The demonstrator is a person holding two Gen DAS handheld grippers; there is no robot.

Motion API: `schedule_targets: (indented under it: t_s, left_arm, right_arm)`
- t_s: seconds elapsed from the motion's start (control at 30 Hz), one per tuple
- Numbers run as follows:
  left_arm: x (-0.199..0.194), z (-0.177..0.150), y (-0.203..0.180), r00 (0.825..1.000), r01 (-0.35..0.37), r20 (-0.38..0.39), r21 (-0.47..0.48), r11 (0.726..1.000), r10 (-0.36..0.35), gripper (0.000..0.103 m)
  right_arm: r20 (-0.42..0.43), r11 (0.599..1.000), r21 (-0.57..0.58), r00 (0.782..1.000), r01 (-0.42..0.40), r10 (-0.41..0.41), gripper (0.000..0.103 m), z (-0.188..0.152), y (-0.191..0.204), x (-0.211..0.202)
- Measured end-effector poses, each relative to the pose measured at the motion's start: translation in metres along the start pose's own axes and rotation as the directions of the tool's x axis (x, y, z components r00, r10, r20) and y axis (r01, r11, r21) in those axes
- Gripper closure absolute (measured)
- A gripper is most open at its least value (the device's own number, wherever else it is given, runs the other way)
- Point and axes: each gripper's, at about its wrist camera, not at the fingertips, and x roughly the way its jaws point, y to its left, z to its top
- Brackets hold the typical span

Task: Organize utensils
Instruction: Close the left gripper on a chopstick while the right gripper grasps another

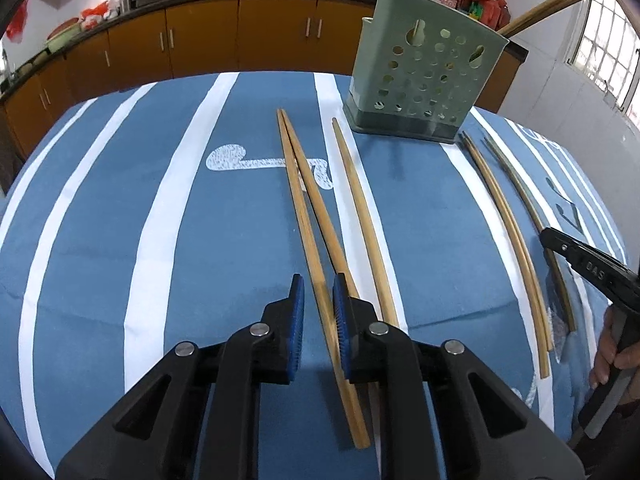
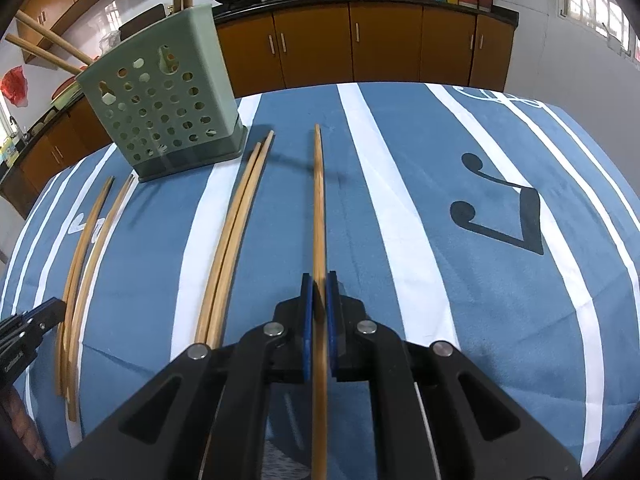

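Chopsticks lie on the striped cloth (image 1: 200, 240) of the counter, in front of the green holder (image 1: 424, 80), which already has some sticks standing in it. The right claw (image 2: 319, 312) pinches one stick (image 2: 319, 200) between nearly closed pads, and the stick runs straight ahead along the fingers. The left claw (image 1: 319, 312) is spread around one stick of a crossed pair (image 1: 304, 200), not yet gripping it.

Risks, as I judge them: the pinched stick is held near its rear end, so it may pivot or slip when tilted towards the holder. The left claw's right pad sits over the second stick of the pair, so closing could catch both or flick one away.

The left view shows a lone stick (image 1: 360, 208) beside the pair and the right claw from the side; only the right view shows that its pads actually clamp the stick
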Motion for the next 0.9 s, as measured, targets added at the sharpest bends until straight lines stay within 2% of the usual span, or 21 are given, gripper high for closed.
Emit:
schedule_targets:
  t_s: [0.07, 0.2, 0.37, 0.57, 0.73, 0.9]
  left_arm:
    - [0.002, 0.001, -0.002, 1.000, -0.015, 0.007, 0.003, 1.000, 0.015, 0.087]
    - [0.006, 0.005, -0.005, 0.998, -0.058, 0.020, 0.014, 0.998, 0.058, 0.095]
    - [0.010, 0.015, 0.019, 0.996, -0.088, 0.016, -0.035, 0.996, 0.088, 0.096]
    - [0.011, 0.022, 0.047, 0.998, -0.057, 0.025, -0.091, 0.994, 0.059, 0.096]
    - [0.011, 0.017, 0.043, 0.996, -0.060, 0.060, -0.077, 0.995, 0.065, 0.096]
    - [0.010, 0.017, 0.045, 0.997, -0.050, 0.061, -0.085, 0.995, 0.055, 0.095]
  right_arm:
    - [0.001, 1.000, -0.004, 1.000, -0.008, 0.008, 0.093, 0.000, 0.002, 0.000]
    - [0.007, 1.000, -0.018, 1.000, -0.009, 0.009, 0.093, -0.001, 0.004, 0.000]
    - [0.010, 1.000, -0.023, 1.000, -0.007, 0.007, 0.095, 0.005, 0.001, 0.004]
    - [0.029, 1.000, -0.006, 0.999, 0.016, -0.016, 0.095, 0.013, -0.009, 0.010]
    - [0.032, 1.000, 0.001, 0.999, 0.010, -0.010, 0.095, 0.013, -0.011, 0.011]
    - [0.031, 1.000, 0.007, 0.999, 0.004, -0.004, 0.095, 0.013, -0.011, 0.012]
